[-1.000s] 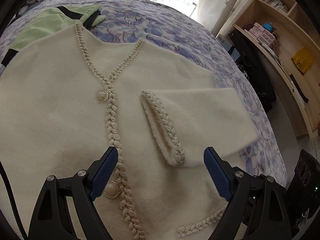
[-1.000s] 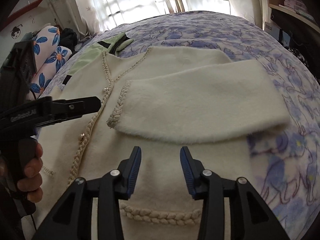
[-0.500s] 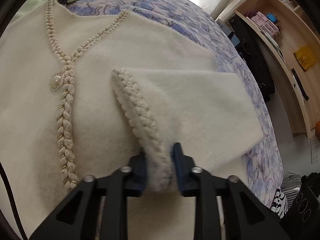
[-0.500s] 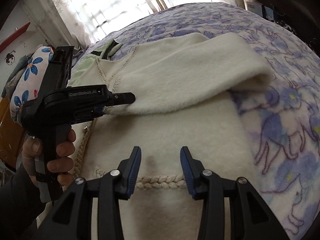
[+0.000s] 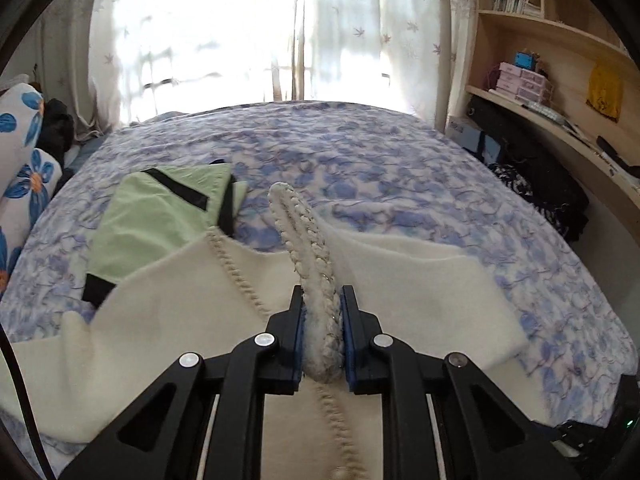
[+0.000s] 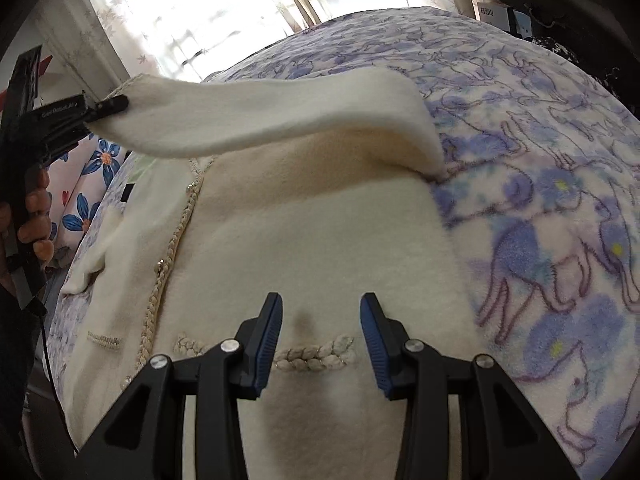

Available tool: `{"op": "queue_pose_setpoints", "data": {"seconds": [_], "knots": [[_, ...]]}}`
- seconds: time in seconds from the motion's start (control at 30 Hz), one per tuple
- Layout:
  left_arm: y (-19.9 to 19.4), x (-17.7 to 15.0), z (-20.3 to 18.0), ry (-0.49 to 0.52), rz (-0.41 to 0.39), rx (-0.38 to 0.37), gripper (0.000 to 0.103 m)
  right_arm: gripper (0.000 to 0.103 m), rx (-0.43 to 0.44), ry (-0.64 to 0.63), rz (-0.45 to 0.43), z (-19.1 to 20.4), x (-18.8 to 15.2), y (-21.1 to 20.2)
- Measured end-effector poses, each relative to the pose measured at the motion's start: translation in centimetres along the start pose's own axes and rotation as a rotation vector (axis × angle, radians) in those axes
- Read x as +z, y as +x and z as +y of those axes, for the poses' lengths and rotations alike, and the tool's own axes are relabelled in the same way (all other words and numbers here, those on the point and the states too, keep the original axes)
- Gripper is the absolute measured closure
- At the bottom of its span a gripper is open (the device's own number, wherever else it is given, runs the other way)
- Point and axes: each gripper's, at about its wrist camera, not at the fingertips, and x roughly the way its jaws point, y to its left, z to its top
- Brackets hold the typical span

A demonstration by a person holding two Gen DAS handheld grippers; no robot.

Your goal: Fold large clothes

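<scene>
A cream fleece cardigan [image 6: 312,220] with braided trim lies flat on the bed. My left gripper [image 5: 322,320] is shut on the braided cuff [image 5: 308,248] of its sleeve and holds it up off the garment. From the right wrist view that same left gripper [image 6: 116,102] is at the upper left, with the sleeve [image 6: 260,116] stretched in the air from it down to the shoulder fold. My right gripper [image 6: 320,332] hovers open over the cardigan's lower front, above a short braided pocket trim [image 6: 316,354], with nothing between its fingers.
A folded light-green garment [image 5: 160,216] with black straps lies beyond the cardigan's collar. The bed has a blue-and-white patterned blanket [image 6: 560,208]. Flowered pillows [image 5: 20,168] sit at the left, wooden shelves [image 5: 560,60] at the right, a bright curtained window behind. A person's hand [image 6: 34,216] grips the left tool.
My left gripper went from open over the cuff to shut on it, then rose and lifted the sleeve off the cardigan. My right gripper shifted slightly over the hem and stayed open.
</scene>
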Motion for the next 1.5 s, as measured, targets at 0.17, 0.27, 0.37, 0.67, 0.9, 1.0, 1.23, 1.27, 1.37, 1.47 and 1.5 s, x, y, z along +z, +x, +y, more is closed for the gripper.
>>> {"op": "queue_pose_setpoints", "data": {"seconds": [0.17, 0.27, 0.37, 0.67, 0.9, 1.0, 1.23, 1.27, 1.37, 1.47, 1.5], "knots": [[5.0, -5.7, 6.0, -0.056, 0.219, 0.065, 0.083, 0.052, -0.026, -0.011, 0.018, 0.6, 0.4, 0.4], [7.3, -8.3, 8.8, -0.141, 0.31, 0.04, 0.077, 0.046, -0.029, -0.014, 0.022, 1.1, 1.1, 0.2], [7.8, -9.0, 11.2, -0.263, 0.291, -0.012, 0.052, 0.045, -0.007, -0.015, 0.027, 1.4, 2.5, -0.1], [10.8, -7.9, 12.8, -0.349, 0.29, -0.108, 0.041, 0.038, -0.06, 0.017, -0.013, -0.7, 11.0, 1.8], [12.4, -5.7, 9.7, -0.18, 0.307, -0.038, 0.094, 0.038, -0.119, 0.101, 0.06, -6.1, 17.1, 8.9], [11.6, -4.8, 9.1, -0.147, 0.288, -0.037, 0.095, 0.038, -0.07, 0.201, 0.094, -8.9, 17.8, 11.1], [9.0, -1.4, 10.6, -0.225, 0.171, -0.05, 0.096, 0.037, 0.045, 0.276, 0.103, -10.3, 18.5, 12.6], [9.0, -1.0, 10.7, -0.227, 0.155, -0.036, 0.096, 0.037, 0.056, 0.262, 0.102, -9.9, 18.6, 12.5], [9.6, -0.5, 11.6, -0.254, 0.154, -0.015, 0.096, 0.037, 0.095, 0.219, 0.102, -8.5, 19.2, 12.4], [11.0, -1.3, 11.6, -0.237, 0.207, 0.007, 0.096, 0.038, 0.067, 0.173, 0.108, -7.4, 19.4, 13.1], [11.5, -1.7, 11.5, -0.226, 0.222, 0.016, 0.096, 0.038, 0.05, 0.164, 0.123, -7.2, 19.3, 13.6]]}}
